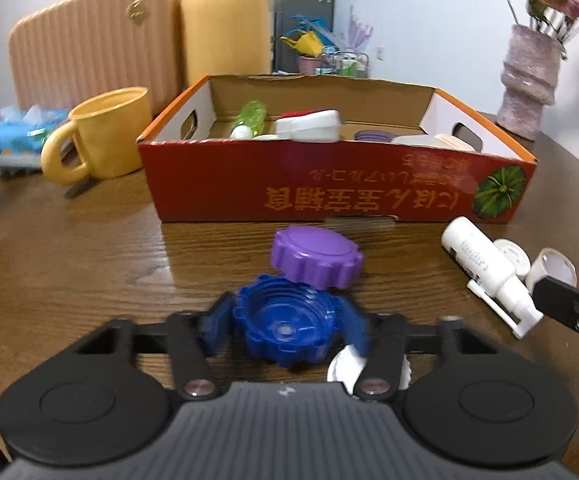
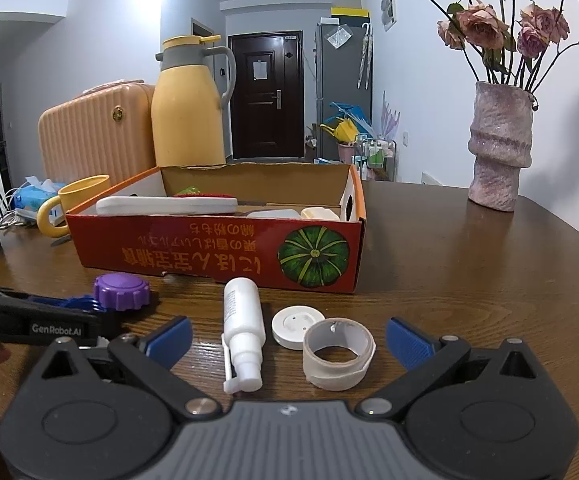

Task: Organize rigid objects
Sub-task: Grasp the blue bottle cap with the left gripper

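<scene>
Red cardboard box (image 1: 329,184) stands ahead of the left hand-held gripper (image 1: 287,330), already part filled. Brown wooden desk (image 1: 89,264) carries the rest.

Left hand-held gripper: blue pads against both sides of the dark blue ribbed plastic cap (image 1: 287,326), jaws part closed. The purple ribbed plastic cap (image 1: 316,256) leans on its far rim. Judgement: lift straight up so the purple cap is not dragged.

Right hand-held gripper (image 2: 289,338): wide open, empty.
</scene>
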Motion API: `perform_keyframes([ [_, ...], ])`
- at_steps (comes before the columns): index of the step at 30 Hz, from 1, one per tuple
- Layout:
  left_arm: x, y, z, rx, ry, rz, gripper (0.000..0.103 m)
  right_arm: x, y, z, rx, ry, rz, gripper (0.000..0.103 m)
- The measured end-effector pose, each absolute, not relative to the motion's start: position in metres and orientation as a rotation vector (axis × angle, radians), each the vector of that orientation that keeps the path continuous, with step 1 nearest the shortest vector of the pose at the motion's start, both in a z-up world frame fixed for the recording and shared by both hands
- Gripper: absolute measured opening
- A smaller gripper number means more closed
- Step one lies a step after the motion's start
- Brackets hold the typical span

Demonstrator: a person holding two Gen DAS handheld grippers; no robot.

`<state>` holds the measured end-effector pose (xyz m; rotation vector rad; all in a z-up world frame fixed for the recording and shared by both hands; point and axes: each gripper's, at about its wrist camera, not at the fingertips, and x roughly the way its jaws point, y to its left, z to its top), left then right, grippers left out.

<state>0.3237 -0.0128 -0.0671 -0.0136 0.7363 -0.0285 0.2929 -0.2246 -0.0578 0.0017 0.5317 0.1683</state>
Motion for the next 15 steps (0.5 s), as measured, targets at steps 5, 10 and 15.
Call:
perform_keyframes([
  [5,0.319,-0.016,-0.064,0.003,0.720,-0.055,0.054,0.295,-0.223,-0.060,-0.002,0.540,0.168,0.103],
  [10,0.311,-0.013,-0.055,0.006,0.673,-0.064,0.054,0.296,-0.222,-0.060,-0.002,0.539,0.167,0.103],
  [15,0.302,-0.004,-0.046,-0.002,0.628,-0.075,0.054,0.298,-0.218,-0.061,-0.008,0.536,0.171,0.103],
])
